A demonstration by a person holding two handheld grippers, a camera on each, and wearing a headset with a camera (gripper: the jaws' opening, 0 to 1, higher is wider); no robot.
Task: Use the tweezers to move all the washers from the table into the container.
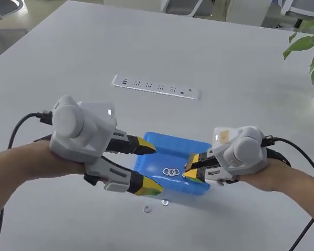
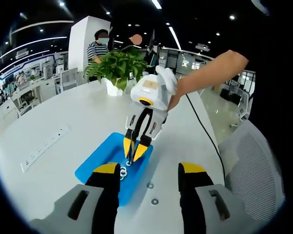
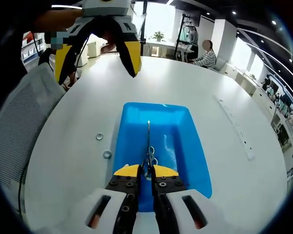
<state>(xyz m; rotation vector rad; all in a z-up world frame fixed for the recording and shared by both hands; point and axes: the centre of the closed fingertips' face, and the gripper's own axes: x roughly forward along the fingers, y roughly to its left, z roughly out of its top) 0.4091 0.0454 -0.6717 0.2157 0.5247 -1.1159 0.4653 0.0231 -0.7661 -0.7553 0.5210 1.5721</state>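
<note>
Two washers [image 1: 165, 202] lie on the smooth white table [image 1: 209, 57], just beside the near edge of the blue tray [image 1: 162, 145]. A few more sit inside the tray. My right gripper [image 1: 191, 168] is pressed together on the thin metal tweezers [image 3: 148, 139], and their tips point over the tray floor. My left gripper [image 1: 153, 168] is spread wide and holds nothing. I think I should lift the tips over the low rim, come down on one flat ring and squeeze its edge softly. The rings are tiny, shiny and round, so they may slip.
</note>
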